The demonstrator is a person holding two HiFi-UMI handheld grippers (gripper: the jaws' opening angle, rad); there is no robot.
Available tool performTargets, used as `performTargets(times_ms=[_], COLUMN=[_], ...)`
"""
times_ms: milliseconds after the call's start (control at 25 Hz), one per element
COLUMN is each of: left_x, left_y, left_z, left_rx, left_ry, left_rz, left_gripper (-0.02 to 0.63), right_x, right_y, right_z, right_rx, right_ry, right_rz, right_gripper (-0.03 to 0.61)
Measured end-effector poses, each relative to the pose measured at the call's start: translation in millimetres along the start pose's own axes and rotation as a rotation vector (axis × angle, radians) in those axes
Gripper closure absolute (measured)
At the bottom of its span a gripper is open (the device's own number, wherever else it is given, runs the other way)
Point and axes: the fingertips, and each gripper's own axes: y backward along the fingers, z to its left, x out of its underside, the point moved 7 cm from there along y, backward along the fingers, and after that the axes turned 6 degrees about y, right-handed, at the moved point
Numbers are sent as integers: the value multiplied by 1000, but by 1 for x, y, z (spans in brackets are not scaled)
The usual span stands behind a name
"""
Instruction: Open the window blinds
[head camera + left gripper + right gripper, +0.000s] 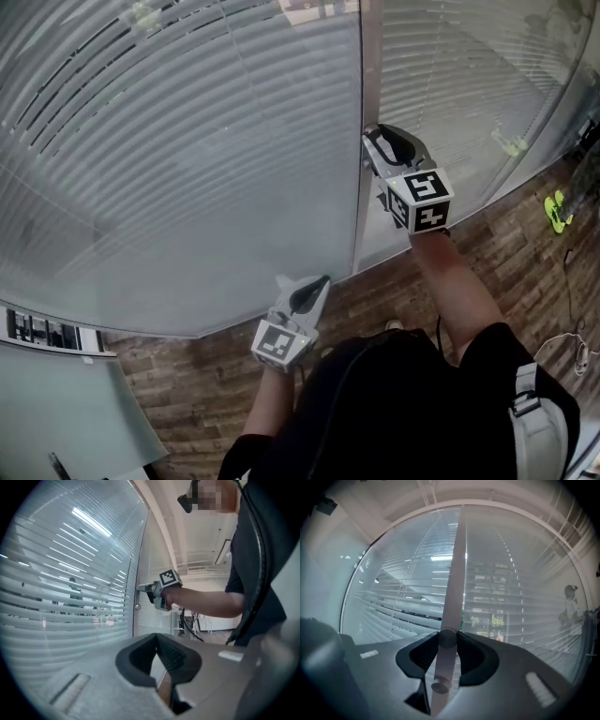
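The slatted blinds sit behind glass panes on both sides of a pale upright frame post. In the right gripper view, my right gripper is shut on a small round knob on that post. A second knob sits just below it. The head view shows the same gripper pressed against the post. My left gripper hangs lower, near the glass bottom, with nothing in it. In its own view its jaws are together, and the right gripper shows at the post. The slats are partly tilted.
Wood-plank floor runs along the glass wall. A bright green object and a thin cable lie at the right. A grey surface fills the lower left. People are visible beyond the blinds.
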Motion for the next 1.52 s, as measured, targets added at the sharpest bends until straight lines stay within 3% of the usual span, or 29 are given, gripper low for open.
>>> performTargets(times_ms=[200,800,1120,1360,1440,1520], left_x=[0,5,0,-5,-4,1], left_y=[0,-4,-21,-40,-47,-52], left_z=[0,-3,-11,-21,-23,-24], left_rx=[0,1,31,67,77,82], left_ry=[-1,-3,-23,-31,-40,-57], left_rz=[-7,5,13,26,21,2], left_gripper=[609,609,609,609,610,609], right_x=[0,4,4,-5,-11,-17], right_y=[0,1,12,18,19,21], right_z=[-1,-3,-13,-8,-3,8], right_rx=[7,-26,-57,-91,-92,-85], right_ry=[-83,-81,15,252,437,729], right_rz=[-13,-21,-5,17,35,68], right_gripper=[449,439,383,367,367,367])
